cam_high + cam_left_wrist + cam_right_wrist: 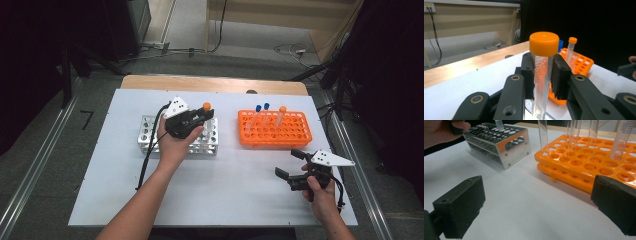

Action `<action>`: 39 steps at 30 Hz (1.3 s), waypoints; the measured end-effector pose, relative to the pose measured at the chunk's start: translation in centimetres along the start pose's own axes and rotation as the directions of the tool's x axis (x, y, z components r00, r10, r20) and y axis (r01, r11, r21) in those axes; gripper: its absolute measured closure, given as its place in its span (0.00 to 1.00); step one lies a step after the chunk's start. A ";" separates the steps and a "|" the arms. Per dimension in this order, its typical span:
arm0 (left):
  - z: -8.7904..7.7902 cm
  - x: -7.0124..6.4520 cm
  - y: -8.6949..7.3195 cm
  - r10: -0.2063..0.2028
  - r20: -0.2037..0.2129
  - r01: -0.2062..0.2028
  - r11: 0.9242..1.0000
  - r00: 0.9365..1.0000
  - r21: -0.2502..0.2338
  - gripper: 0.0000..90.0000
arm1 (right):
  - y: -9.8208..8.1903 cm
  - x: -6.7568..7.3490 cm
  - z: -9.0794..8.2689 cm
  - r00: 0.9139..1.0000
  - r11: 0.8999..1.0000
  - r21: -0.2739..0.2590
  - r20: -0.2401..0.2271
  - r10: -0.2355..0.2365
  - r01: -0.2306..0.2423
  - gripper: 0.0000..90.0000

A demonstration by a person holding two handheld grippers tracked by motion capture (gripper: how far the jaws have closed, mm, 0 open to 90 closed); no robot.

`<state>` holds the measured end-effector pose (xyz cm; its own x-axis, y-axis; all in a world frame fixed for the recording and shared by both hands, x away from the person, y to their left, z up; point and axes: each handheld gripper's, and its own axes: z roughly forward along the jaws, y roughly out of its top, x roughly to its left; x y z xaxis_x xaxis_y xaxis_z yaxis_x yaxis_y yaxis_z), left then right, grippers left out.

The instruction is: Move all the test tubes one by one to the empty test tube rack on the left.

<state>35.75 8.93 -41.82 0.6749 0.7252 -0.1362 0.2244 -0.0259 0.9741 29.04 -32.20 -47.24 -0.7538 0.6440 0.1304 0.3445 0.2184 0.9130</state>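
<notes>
My left gripper (204,117) is shut on a clear tube with an orange cap (544,43), held upright over the far right part of the metal rack (146,135). In the left gripper view both pads grip the tube (541,82) just under its cap. The tube's lower end (499,125) hangs just above the metal rack's (506,145) holes. The orange rack (275,131) stands to the right with several capped tubes in it, two blue-capped and one orange-capped (282,109). My right gripper (289,163) stands open near the table's front right, with nothing between its jaws.
The white table top (225,185) ends in a wooden strip (215,84) at the far edge. Cables lie on the floor beyond. Bare white surface lies between the two racks and in front of them.
</notes>
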 end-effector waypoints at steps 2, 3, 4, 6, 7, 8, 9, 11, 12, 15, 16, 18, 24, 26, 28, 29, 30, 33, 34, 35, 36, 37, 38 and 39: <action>0.4 0.1 0.3 0.001 -0.009 -0.001 1.000 1.000 0.005 0.84 | 0.0 0.0 0.1 1.000 1.000 0.002 -0.007 0.001 -0.001 0.00; 0.6 0.1 0.5 0.005 -0.021 -0.005 1.000 1.000 0.007 0.84 | -0.1 -0.1 0.1 1.000 1.000 0.004 -0.012 0.004 -0.003 0.00; 0.8 0.1 0.6 0.002 -0.024 -0.002 1.000 1.000 0.007 0.84 | -0.1 -0.1 0.1 1.000 1.000 0.005 -0.015 0.003 -0.003 0.00; 1.2 0.1 0.8 0.009 -0.032 -0.009 1.000 0.999 0.009 0.84 | -0.1 -0.1 0.1 1.000 1.000 0.003 -0.018 0.005 -0.005 0.00; 1.4 0.1 1.0 0.015 -0.035 -0.014 1.000 0.999 0.013 0.84 | -0.1 -0.1 0.1 1.000 1.000 0.005 -0.021 0.008 -0.008 0.00; 1.6 0.1 1.1 0.013 -0.034 -0.013 1.000 0.999 0.012 0.84 | -0.1 -0.2 0.2 1.000 1.000 0.006 -0.023 0.010 -0.010 0.00; 1.8 0.2 1.1 0.009 -0.032 -0.009 1.000 0.999 0.006 0.84 | -0.2 -0.2 0.2 1.000 1.000 0.006 -0.026 0.010 -0.010 0.00; 2.1 0.4 1.1 0.006 -0.043 -0.006 1.000 0.999 0.003 0.84 | -0.2 -0.2 0.2 1.000 1.000 0.008 -0.026 0.013 -0.012 0.00; 2.3 0.5 1.0 0.007 -0.048 -0.007 1.000 0.999 0.001 0.84 | -0.2 -0.2 0.2 1.000 1.000 0.008 -0.026 0.012 -0.012 0.00; 2.8 0.8 0.8 -0.001 -0.064 0.001 1.000 0.998 0.003 0.84 | -0.2 -0.3 0.2 1.000 1.000 0.008 -0.024 0.013 -0.012 0.00; 2.9 0.9 0.7 0.001 -0.070 0.000 1.000 0.998 0.010 0.84 | -0.3 -0.3 0.2 1.000 1.000 0.010 -0.023 0.015 -0.014 0.00; 3.1 1.0 0.5 -0.003 -0.075 0.004 1.000 0.997 0.016 0.84 | -0.3 -0.3 0.2 1.000 1.000 0.010 -0.025 0.016 -0.016 0.00; 3.6 1.2 0.1 0.002 -0.084 0.001 0.999 0.997 0.032 0.84 | -0.3 -0.4 0.3 0.999 1.000 0.012 -0.027 0.020 -0.019 0.00; 3.7 1.2 0.0 0.008 -0.092 -0.004 0.999 0.996 0.038 0.84 | -0.3 -0.4 0.3 0.999 1.000 0.012 -0.027 0.017 -0.017 0.00; 3.8 1.2 -0.1 0.014 -0.096 -0.010 0.999 0.995 0.047 0.84 | -0.3 -0.4 0.3 0.999 1.000 0.013 -0.028 0.016 -0.016 0.00; 3.9 1.2 -0.2 0.018 -0.095 -0.013 0.999 0.995 0.052 0.84 | -0.3 -0.3 0.3 0.999 1.000 0.013 -0.027 0.017 -0.016 0.00; 3.9 1.1 -0.2 0.020 -0.095 -0.014 0.998 0.995 0.062 0.84 | -0.3 -0.3 0.3 1.000 1.000 0.014 -0.026 0.016 -0.016 0.00; 4.0 1.1 -0.3 0.030 -0.095 -0.022 0.996 0.995 0.088 0.84 | -0.3 -0.4 0.3 1.000 1.000 0.013 -0.026 0.017 -0.017 0.00; 4.0 1.1 -0.3 0.029 -0.096 -0.020 0.995 0.995 0.097 0.84 | -0.3 -0.4 0.3 1.000 1.000 0.014 -0.025 0.017 -0.017 0.00; 3.9 1.1 -0.3 0.030 -0.099 -0.020 0.994 0.995 0.106 0.84 | -0.3 -0.4 0.3 1.000 1.000 0.014 -0.025 0.017 -0.017 0.00; 3.9 1.0 -0.3 0.029 -0.100 -0.018 0.993 0.995 0.116 0.84 | -0.3 -0.4 0.3 1.000 1.000 0.014 -0.024 0.017 -0.017 0.00; 3.9 1.0 -0.3 0.031 -0.099 -0.019 0.992 0.995 0.126 0.84 | -0.3 -0.4 0.3 1.000 1.000 0.014 -0.023 0.017 -0.016 0.00; 3.9 1.0 -0.4 0.033 -0.099 -0.019 0.991 0.995 0.135 0.84 | -0.4 -0.4 0.3 1.000 1.000 0.014 -0.023 0.017 -0.017 0.00; 3.9 0.9 -0.4 0.032 -0.101 -0.017 0.989 0.994 0.149 0.84 | -0.4 -0.4 0.3 1.000 1.000 0.014 -0.022 0.017 -0.017 0.00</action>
<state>39.05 6.91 -43.05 0.6075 0.7896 -0.0861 0.3155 -0.1403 0.9385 29.38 -32.29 -47.74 -0.7602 0.6311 0.1543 0.3646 0.2179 0.9053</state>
